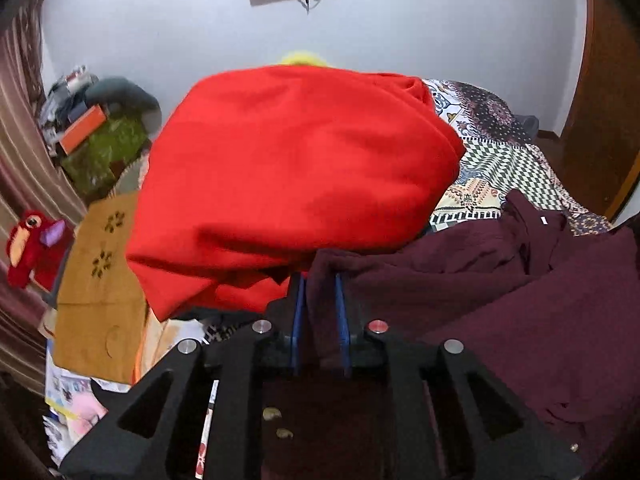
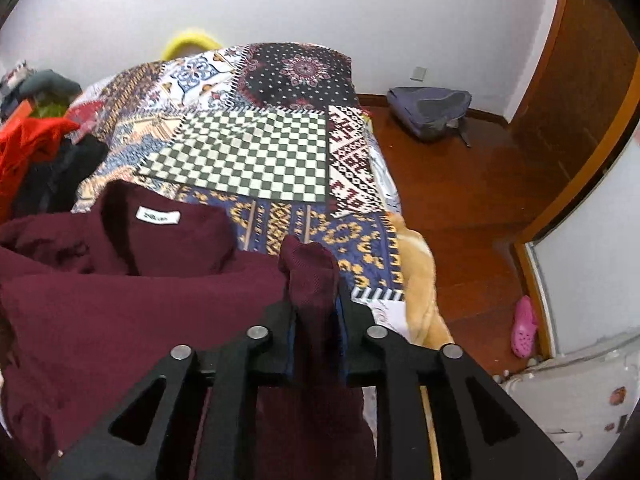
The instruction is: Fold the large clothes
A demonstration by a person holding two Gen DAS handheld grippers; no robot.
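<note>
A maroon shirt (image 1: pixel 500 304) with a white neck label (image 2: pixel 157 216) hangs between my two grippers above the patterned bedspread (image 2: pixel 256 152). My left gripper (image 1: pixel 320 280) is shut on a fold of the maroon shirt. My right gripper (image 2: pixel 314 276) is shut on another bunched edge of the maroon shirt (image 2: pixel 120 312). A large red garment (image 1: pixel 296 184) lies bunched just ahead of the left gripper, and its edge also shows in the right wrist view (image 2: pixel 28 144).
A mustard cloth (image 1: pixel 100 280) and a red plush bird (image 1: pixel 32 248) lie at the left. Clutter is piled by the curtain (image 1: pixel 92 120). A grey backpack (image 2: pixel 430 110) and a pink shoe (image 2: pixel 524 328) lie on the wooden floor right of the bed.
</note>
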